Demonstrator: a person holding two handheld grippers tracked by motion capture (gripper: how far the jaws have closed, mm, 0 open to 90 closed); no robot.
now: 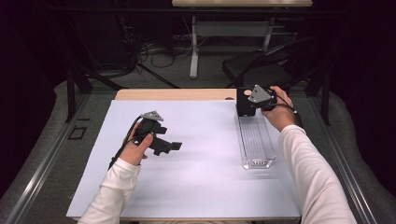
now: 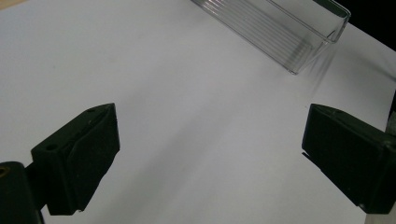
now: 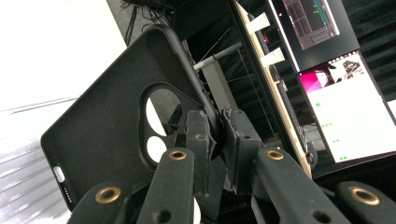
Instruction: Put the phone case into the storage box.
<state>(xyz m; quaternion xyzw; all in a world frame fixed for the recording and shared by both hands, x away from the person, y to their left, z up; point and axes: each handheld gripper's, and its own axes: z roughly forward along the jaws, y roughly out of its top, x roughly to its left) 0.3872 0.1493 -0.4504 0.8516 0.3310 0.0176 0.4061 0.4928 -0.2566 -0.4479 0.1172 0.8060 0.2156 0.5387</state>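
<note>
A black phone case (image 3: 107,126) with a camera cut-out is pinched by its edge in my right gripper (image 3: 217,116), jaws shut on it. From above, the right gripper (image 1: 251,105) holds the case (image 1: 243,105) upright over the far end of a long clear plastic tray (image 1: 258,163) on the right of the white table surface (image 1: 201,177). My left gripper (image 1: 173,146) hovers over the left middle of the surface, pointing right. In its own view the left gripper (image 2: 210,116) stands wide open with nothing between the jaws, and the tray (image 2: 299,42) lies ahead.
A wooden table edge (image 1: 173,94) borders the white surface at the back. Beyond it stand a black chair (image 1: 261,70) and a desk leg (image 1: 194,51) with cables on the floor. Lit monitors (image 3: 345,102) show behind the case.
</note>
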